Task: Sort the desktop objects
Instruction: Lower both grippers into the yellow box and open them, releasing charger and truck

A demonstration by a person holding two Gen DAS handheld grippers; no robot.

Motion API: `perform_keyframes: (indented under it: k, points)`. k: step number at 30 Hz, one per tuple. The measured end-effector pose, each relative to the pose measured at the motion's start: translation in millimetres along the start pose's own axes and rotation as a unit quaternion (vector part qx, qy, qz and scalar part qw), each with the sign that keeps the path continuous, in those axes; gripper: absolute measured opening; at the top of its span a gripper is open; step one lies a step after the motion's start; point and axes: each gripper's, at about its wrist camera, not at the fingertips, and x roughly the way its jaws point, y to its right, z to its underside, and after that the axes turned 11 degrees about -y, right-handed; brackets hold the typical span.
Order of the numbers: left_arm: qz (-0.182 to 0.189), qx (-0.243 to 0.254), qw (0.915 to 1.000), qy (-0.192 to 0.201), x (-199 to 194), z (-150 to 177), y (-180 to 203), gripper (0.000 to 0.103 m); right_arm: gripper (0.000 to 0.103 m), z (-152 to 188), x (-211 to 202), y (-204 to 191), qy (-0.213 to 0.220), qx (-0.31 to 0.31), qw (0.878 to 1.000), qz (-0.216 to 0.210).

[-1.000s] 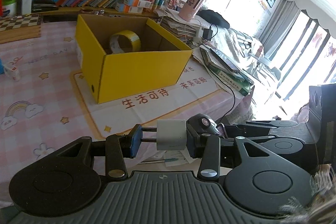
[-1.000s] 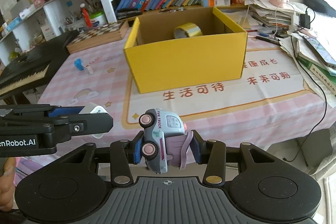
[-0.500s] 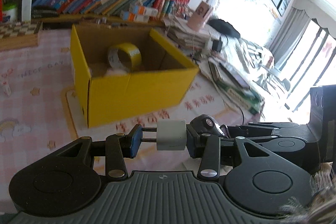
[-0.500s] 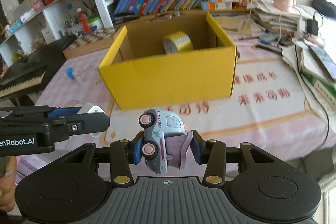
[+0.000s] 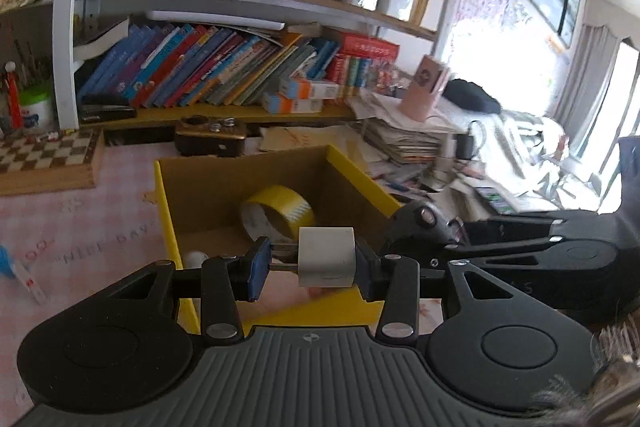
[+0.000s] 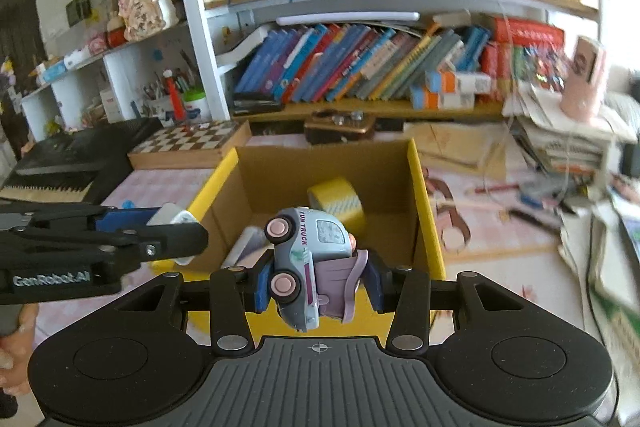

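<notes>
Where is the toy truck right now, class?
In the right wrist view the toy truck sits bottom centre, tipped on its side and clamped in the right claw, above the near edge of the yellow box, in front of the tape roll.

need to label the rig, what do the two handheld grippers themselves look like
Both are matte black plastic: a ribbed grey-black deck, two round discs, silver screws, blue pads on the jaws. The left gripper carries white GenRobot.AI lettering on its side; the right gripper matches.

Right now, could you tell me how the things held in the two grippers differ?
The left gripper holds a plain white plug; the right gripper holds a grey-and-lilac toy truck with pink wheels. The plug is boxy and blank; the truck is rounded, lettered and tipped on its side. Both hang over the yellow box.
</notes>
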Motion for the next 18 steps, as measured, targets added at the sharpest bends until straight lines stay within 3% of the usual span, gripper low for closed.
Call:
perform_keyframes:
  k: [4, 12, 18]
  points:
    - [-0.015, 0.010, 0.9996, -0.023, 32, -17, -8, 0.040, 0.044, -13, 31, 4, -0.012, -0.032, 0.999, 0.005]
    - [-0.030, -0.004, 0.9972, -0.069, 90, -41, -26, 0.040, 0.044, -28, 96, 17, -0.095, -0.056, 0.994, -0.011]
    - [-0.042, -0.002, 0.9921, -0.118, 125, -49, -33, 0.040, 0.044, -39, 123, 9, -0.138, -0.109, 0.984, -0.013]
